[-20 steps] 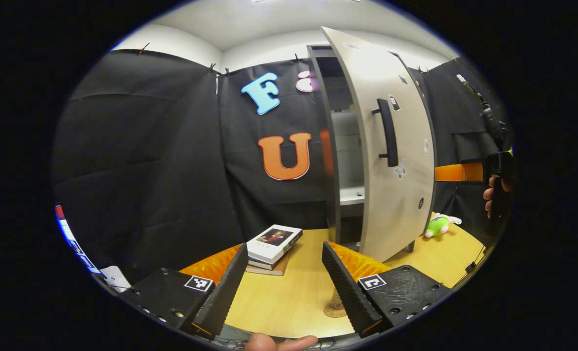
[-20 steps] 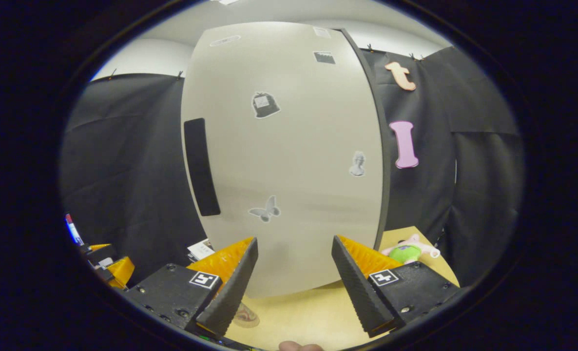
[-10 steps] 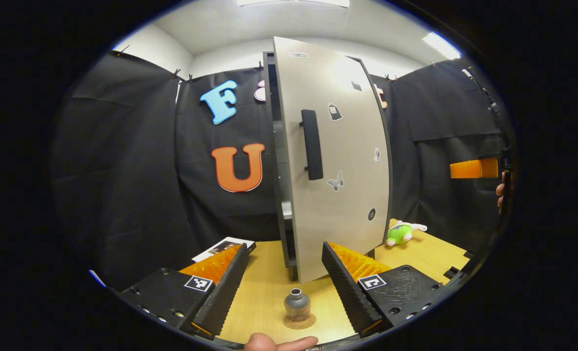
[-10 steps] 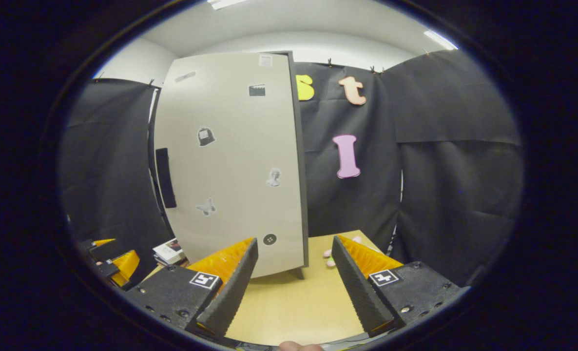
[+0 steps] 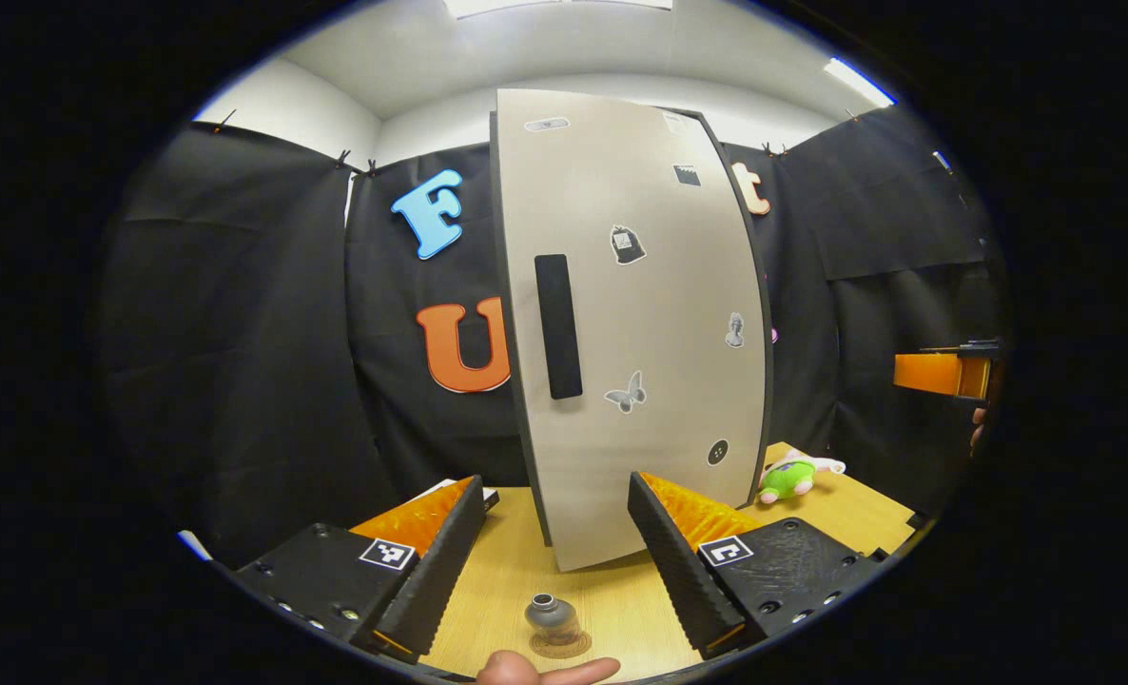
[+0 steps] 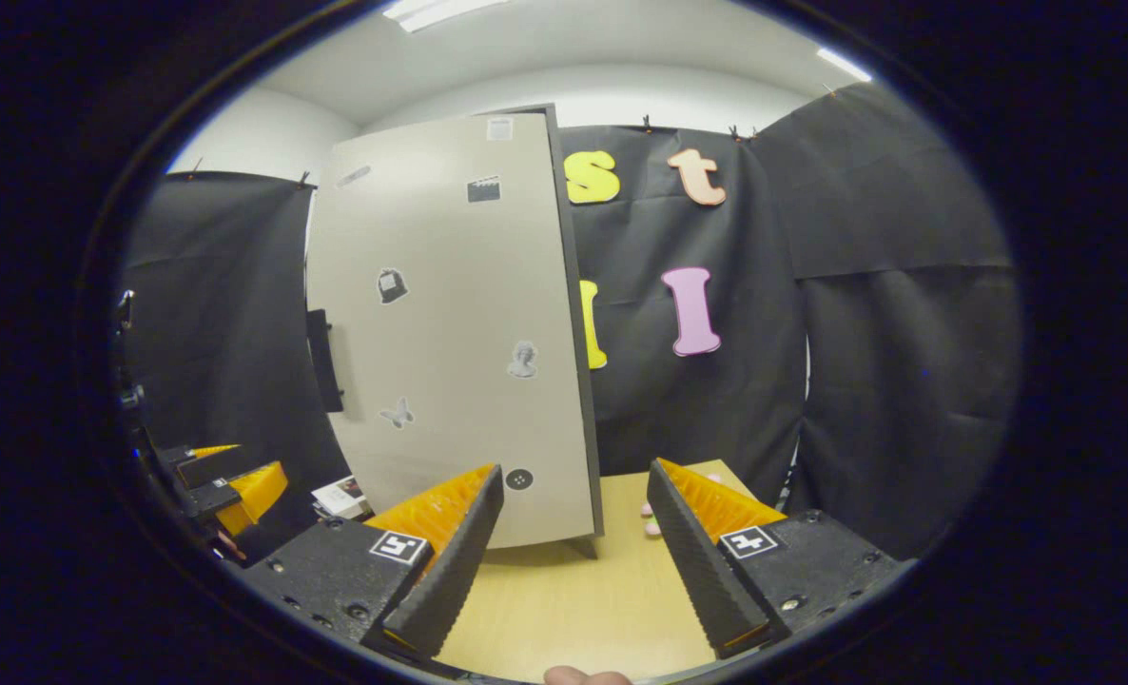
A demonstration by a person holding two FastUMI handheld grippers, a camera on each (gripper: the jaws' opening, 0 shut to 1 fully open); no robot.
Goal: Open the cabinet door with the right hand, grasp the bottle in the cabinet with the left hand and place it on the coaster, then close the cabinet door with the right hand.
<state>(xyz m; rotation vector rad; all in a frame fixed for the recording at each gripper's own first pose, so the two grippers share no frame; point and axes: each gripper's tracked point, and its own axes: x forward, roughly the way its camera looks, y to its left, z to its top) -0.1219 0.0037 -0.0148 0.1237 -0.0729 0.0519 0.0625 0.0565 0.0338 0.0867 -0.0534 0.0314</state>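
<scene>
the bottle [image 5: 547,616] stands upright on the round coaster [image 5: 558,645] on the tabletop [image 5: 507,580], just in front of the left claw [image 5: 554,542] and low between its two fingers without touching either. that claw is wide open and holds nothing. so the placing step looks done: the bottle is out of the cabinet and sitting where the task wants it.

the cabinet door [image 5: 635,314] now lies flat across the front of the cabinet in the left gripper view, with its dark handle [image 5: 558,326] facing the camera and no gap showing into the shelves. in the right gripper view the door [image 6: 450,333] is seen from a slant, and from there i cannot tell whether its handle edge is fully home against the frame. by the look of it, the door is shut or very nearly so.

the right claw [image 6: 573,533] is also wide open, empty, and well apart from the door, pointing at the tabletop beside the cabinet. its orange side [image 5: 935,373] shows far off at the edge of the left gripper view.

judging from all this, the opening, grasping, placing and closing are finished or all but finished. at most a last nudge of the door may remain. a green soft toy [image 5: 785,478] lies on the tabletop beside the cabinet, out of the way.
</scene>
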